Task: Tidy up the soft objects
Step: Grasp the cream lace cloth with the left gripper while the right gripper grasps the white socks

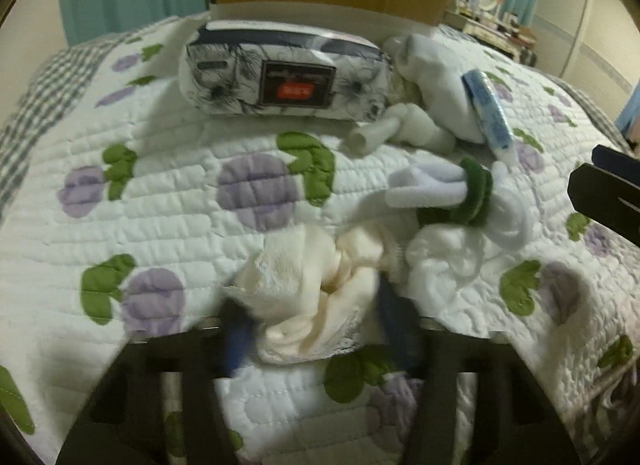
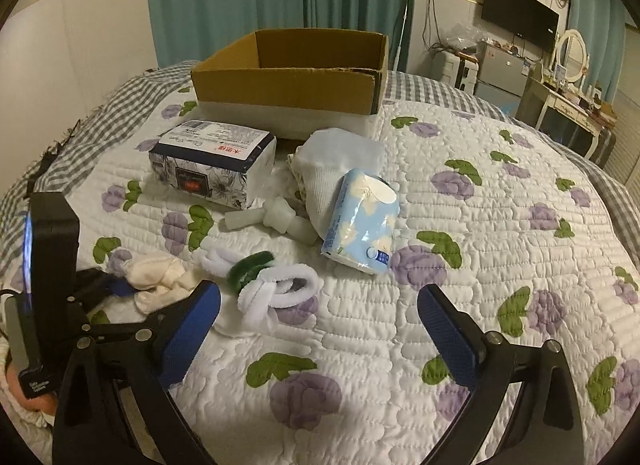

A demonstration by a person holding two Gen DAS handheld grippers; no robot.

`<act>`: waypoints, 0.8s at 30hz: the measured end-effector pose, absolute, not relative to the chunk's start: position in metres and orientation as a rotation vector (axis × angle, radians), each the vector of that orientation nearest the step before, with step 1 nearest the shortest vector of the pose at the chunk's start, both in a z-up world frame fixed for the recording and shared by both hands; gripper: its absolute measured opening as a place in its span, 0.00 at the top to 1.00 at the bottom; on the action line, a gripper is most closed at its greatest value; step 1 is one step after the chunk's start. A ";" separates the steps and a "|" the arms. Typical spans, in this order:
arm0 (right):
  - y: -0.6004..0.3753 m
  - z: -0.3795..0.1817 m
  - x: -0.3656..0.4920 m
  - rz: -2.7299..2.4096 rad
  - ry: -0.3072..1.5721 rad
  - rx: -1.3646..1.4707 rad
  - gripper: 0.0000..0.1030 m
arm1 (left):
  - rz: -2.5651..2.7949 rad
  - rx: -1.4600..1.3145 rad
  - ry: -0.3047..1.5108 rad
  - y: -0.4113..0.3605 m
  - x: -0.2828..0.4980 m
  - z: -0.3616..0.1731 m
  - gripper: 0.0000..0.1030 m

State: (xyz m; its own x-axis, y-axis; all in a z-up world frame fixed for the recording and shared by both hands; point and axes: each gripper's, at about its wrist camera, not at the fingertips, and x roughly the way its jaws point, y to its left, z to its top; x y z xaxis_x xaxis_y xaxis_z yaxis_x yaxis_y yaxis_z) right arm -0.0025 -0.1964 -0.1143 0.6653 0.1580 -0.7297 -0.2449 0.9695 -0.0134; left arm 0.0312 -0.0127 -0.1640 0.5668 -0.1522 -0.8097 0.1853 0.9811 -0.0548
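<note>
The left gripper [image 1: 308, 329] pinches one crumpled cream cloth [image 1: 320, 285] at six o'clock on the quilt [image 1: 180, 205], two tissue packs and one cardboard box [image 2: 288, 73] toward twelve; the right gripper [image 2: 320, 329] gapes empty.

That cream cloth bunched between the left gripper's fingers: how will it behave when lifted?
The cream cloth looks crumpled and thin, so it will probably hang floppy and light from the left gripper. Its loose folds may snag the white cloth beside it.
</note>
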 end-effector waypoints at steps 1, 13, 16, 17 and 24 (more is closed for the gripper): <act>-0.196 -0.115 -0.004 0.229 0.815 -0.115 0.03 | -0.218 0.028 0.959 -0.012 0.031 -0.164 0.65; -0.153 -0.149 -0.015 0.283 0.934 -0.149 0.03 | -0.224 0.006 0.884 0.017 0.023 -0.132 0.73; -0.138 -0.163 -0.010 0.275 0.971 -0.154 0.05 | -0.195 0.009 0.869 0.024 0.024 -0.128 0.73; -0.135 -0.167 -0.007 0.274 0.985 -0.139 0.08 | -0.188 0.009 0.867 0.026 0.024 -0.127 0.73; -0.133 -0.188 0.017 0.220 1.019 -0.040 0.20 | -0.180 0.004 0.857 0.033 0.026 -0.123 0.73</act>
